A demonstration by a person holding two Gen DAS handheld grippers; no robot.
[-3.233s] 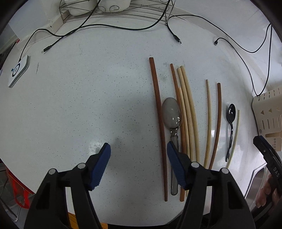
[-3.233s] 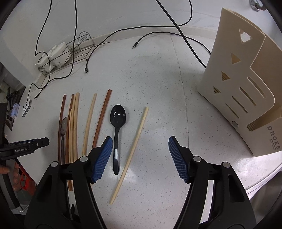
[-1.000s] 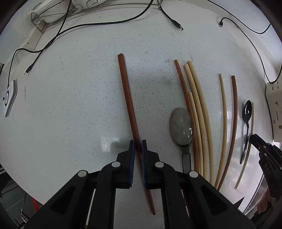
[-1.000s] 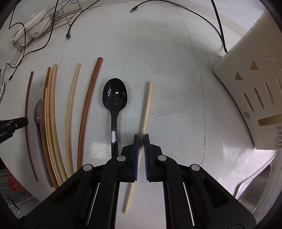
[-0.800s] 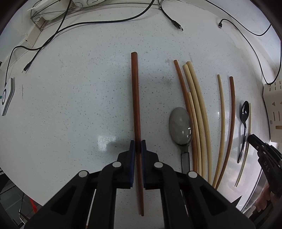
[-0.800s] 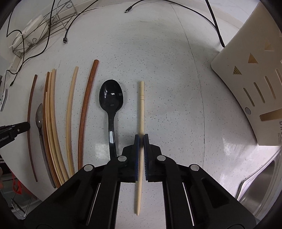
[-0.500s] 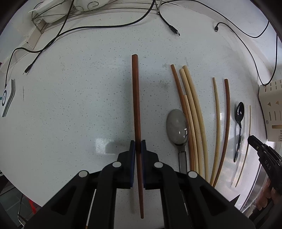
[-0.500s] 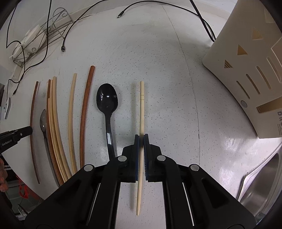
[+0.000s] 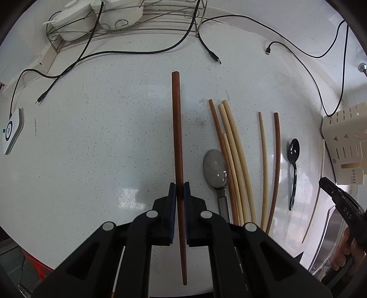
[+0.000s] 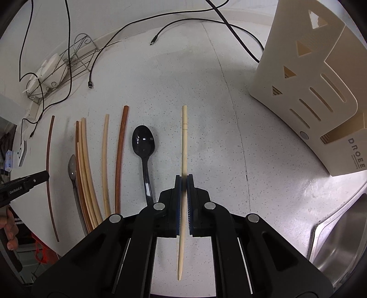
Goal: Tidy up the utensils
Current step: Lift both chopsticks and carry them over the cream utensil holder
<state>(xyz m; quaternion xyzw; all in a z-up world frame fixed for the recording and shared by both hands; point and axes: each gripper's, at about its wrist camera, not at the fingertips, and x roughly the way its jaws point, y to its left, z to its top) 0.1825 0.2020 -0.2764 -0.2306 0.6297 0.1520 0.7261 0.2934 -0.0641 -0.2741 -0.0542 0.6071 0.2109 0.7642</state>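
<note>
My left gripper (image 9: 179, 186) is shut on a dark brown chopstick (image 9: 176, 128) and holds it above the white counter. My right gripper (image 10: 184, 178) is shut on a pale bamboo chopstick (image 10: 183, 142), also lifted. On the counter lie a bundle of brown and pale chopsticks (image 9: 231, 146), a metal spoon (image 9: 215, 168), a single pale chopstick (image 9: 263, 155), a brown chopstick (image 9: 276, 155) and a black spoon (image 10: 144, 146). A cream utensil holder (image 10: 316, 87) with slots stands at the right.
Black cables (image 9: 137, 51) cross the back of the counter. A wire rack with white dishes (image 9: 110, 16) stands at the back. A small white device (image 9: 11, 130) lies at the left. A steel sink (image 10: 344, 231) sits at the right front edge.
Both grippers have risen with their chopsticks; the counter looks farther away. The right view has swung toward the utensil holder.
</note>
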